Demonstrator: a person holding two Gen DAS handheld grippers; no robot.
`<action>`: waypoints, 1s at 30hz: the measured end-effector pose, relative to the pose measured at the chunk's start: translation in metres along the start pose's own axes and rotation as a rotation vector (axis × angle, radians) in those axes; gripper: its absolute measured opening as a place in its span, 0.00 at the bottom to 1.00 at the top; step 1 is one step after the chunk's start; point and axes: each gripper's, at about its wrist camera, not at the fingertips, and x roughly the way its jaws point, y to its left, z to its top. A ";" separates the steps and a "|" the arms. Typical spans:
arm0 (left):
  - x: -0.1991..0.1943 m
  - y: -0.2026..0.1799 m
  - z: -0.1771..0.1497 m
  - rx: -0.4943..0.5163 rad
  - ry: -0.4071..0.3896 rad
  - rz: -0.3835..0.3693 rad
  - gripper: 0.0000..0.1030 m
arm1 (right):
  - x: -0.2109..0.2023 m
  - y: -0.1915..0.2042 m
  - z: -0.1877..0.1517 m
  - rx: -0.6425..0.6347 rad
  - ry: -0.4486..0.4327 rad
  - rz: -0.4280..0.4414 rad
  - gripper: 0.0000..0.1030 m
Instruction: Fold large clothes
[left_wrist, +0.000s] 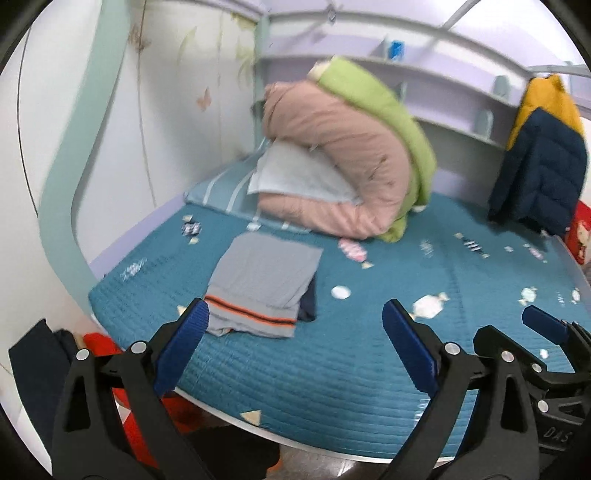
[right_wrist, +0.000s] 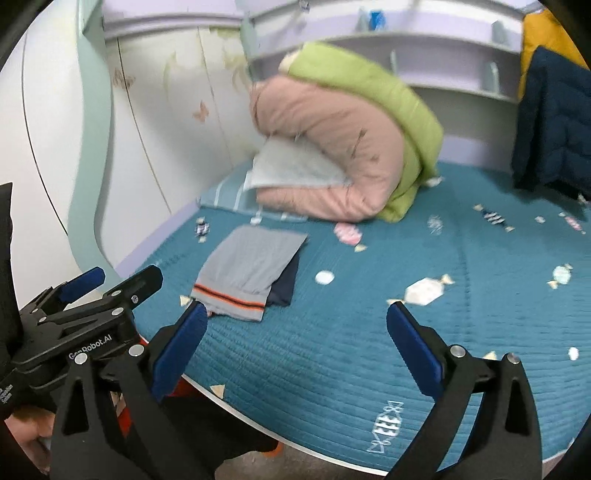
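Note:
A folded grey garment with an orange and dark stripe (left_wrist: 258, 288) lies on the teal bedspread (left_wrist: 332, 369) near the bed's left front edge, over a dark navy piece (left_wrist: 308, 304). It also shows in the right wrist view (right_wrist: 243, 275). My left gripper (left_wrist: 295, 325) is open and empty, held above the bed's front edge, its left finger just left of the garment's hem. My right gripper (right_wrist: 297, 332) is open and empty, to the right of the garment. The left gripper shows at the left in the right wrist view (right_wrist: 88, 291).
A rolled pink and green quilt (left_wrist: 354, 155) and a pale pillow (left_wrist: 295, 173) sit at the head of the bed. A navy and yellow jacket (left_wrist: 543, 147) hangs at the right. A wardrobe wall (left_wrist: 129, 110) stands left. Red and dark clothes (left_wrist: 99, 343) lie below the bed edge.

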 end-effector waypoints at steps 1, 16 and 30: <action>-0.008 -0.003 0.001 0.003 -0.013 -0.011 0.95 | -0.010 0.000 0.001 -0.005 -0.015 -0.008 0.92; -0.138 -0.046 0.015 0.075 -0.267 -0.058 0.95 | -0.144 0.001 0.010 -0.022 -0.264 -0.048 0.93; -0.203 -0.066 0.014 0.085 -0.386 -0.078 0.95 | -0.194 0.000 0.009 -0.049 -0.375 -0.087 0.93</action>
